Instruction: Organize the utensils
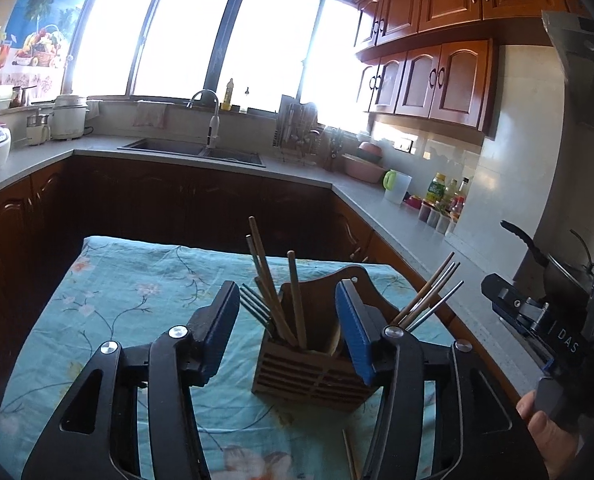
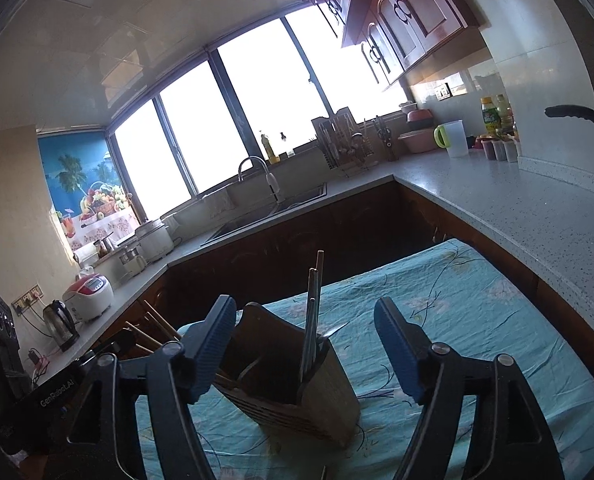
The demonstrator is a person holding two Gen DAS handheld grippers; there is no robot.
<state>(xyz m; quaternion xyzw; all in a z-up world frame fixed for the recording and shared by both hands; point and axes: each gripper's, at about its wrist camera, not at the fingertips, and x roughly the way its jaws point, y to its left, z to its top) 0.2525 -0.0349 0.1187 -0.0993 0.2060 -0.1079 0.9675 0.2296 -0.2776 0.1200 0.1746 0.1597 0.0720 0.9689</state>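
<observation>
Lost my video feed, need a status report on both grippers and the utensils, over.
Left gripper and right gripper: jaws open, empty. Wooden holder upright on floral cloth, chopsticks and forks inside. One loose stick in front.

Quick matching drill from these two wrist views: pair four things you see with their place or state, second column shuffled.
Column one:
1. slatted wooden utensil holder
2. left claw
3. loose wooden chopstick
4. white jug with green handle

Column two:
a. lying flat on the floral cloth
b. on the grey countertop
c. standing on the turquoise floral tablecloth, chopsticks and forks inside
d. open, nothing held

Pairs: 1-c, 2-d, 3-a, 4-b
</observation>
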